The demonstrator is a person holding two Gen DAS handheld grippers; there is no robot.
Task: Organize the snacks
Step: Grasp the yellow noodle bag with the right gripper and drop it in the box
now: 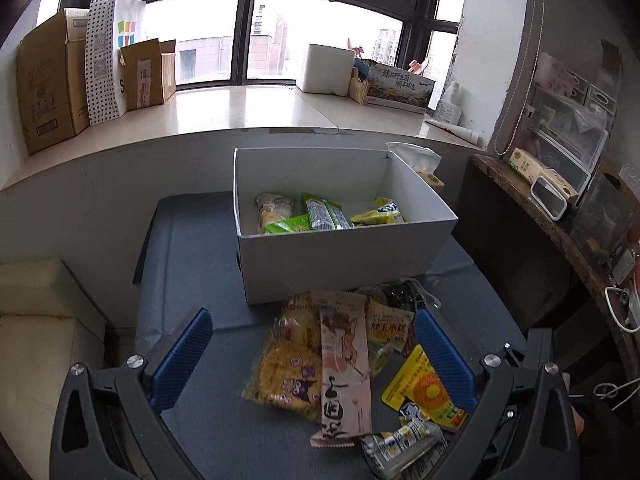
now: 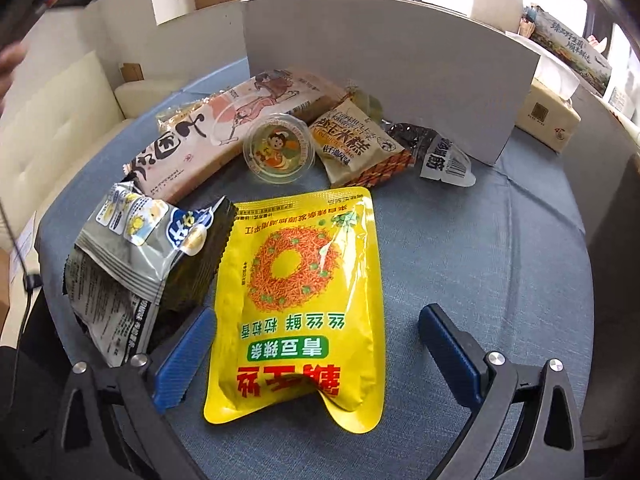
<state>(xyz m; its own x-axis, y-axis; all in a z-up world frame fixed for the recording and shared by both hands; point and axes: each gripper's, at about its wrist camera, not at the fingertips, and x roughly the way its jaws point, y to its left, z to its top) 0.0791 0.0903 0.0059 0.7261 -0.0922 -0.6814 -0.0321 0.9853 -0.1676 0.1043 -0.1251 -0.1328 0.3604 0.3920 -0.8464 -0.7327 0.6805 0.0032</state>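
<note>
A white box (image 1: 344, 264) stands on the blue cloth and holds several snack packets (image 1: 320, 214). In front of it lies a loose pile: a long pink packet (image 1: 344, 364), a yellow cartoon packet (image 1: 286, 364) and a yellow pouch (image 1: 424, 390). My left gripper (image 1: 316, 356) is open and empty, above this pile. In the right wrist view the yellow pouch (image 2: 298, 304) lies between the open fingers of my right gripper (image 2: 316, 356). A grey packet (image 2: 140, 252), the long pink packet (image 2: 224, 136), a round jelly cup (image 2: 278, 150) and a beige packet (image 2: 356, 144) lie beyond it.
The box wall (image 2: 384, 72) stands behind the pile. A tissue box (image 2: 548, 118) sits to its right. Cardboard boxes (image 1: 52, 84) line the window sill. A cluttered shelf (image 1: 560, 184) is on the right and a cream sofa (image 1: 40, 340) on the left.
</note>
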